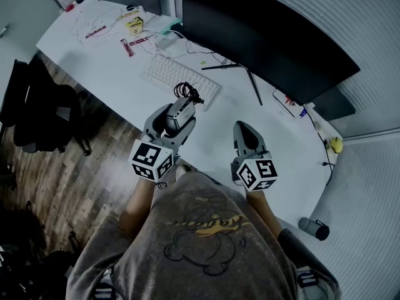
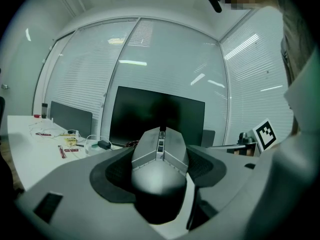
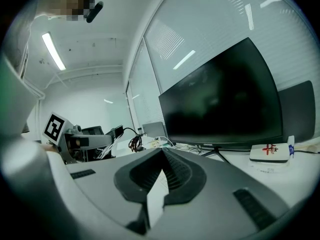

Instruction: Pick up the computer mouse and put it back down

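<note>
Showing the left gripper (image 1: 177, 115) clamped on the computer mouse (image 2: 160, 154): dark ribbed pads (image 2: 116, 176) press the flanks of its angular, faceted grey shell, rounded tail toward the person. Mouse and gripper are over the smooth white desk (image 1: 119, 83), just in front of the pale keyboard (image 1: 178, 79), with a black cable (image 1: 187, 91) coiled at the keyboard's edge. The right gripper (image 1: 242, 130), alongside, has its ridged jaws pressed together on nothing, pointing toward the curved black monitor (image 1: 269, 33).
</note>
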`<state>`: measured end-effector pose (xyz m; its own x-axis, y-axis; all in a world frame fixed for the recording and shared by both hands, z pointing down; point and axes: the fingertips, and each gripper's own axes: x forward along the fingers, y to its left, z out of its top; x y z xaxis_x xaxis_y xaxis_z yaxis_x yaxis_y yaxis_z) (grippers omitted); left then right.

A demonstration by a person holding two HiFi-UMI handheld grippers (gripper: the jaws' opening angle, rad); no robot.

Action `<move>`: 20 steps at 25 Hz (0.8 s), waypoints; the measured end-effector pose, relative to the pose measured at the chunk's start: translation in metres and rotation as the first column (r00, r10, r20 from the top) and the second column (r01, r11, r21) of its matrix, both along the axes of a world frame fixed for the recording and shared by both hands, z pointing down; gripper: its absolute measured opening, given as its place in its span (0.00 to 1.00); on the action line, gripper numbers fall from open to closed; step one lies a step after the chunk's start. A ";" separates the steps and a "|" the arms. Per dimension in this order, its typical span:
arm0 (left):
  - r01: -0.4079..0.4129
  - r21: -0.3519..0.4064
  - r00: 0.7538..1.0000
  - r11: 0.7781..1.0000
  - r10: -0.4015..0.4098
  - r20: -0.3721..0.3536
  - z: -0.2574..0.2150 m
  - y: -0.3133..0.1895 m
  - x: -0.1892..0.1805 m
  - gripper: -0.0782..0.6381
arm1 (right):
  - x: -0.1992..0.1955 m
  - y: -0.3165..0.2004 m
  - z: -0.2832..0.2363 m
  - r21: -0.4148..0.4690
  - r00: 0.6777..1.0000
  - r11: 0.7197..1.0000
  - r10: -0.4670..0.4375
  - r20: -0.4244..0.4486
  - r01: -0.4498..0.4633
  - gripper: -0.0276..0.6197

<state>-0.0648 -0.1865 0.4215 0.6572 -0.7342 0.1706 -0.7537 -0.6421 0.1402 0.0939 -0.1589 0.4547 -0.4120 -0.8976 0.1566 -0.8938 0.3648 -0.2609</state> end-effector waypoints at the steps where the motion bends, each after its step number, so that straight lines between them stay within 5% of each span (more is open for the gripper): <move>1: -0.002 -0.001 1.000 1.000 0.002 -0.001 0.000 0.000 0.001 0.55 | 0.001 0.001 0.000 0.000 1.000 1.000 0.003 0.001 -0.003 0.05; 20: -0.078 -0.081 0.992 0.994 0.085 0.096 0.058 -0.021 0.036 0.55 | 0.024 0.012 0.002 -0.008 0.998 0.998 0.063 -0.001 -0.063 0.05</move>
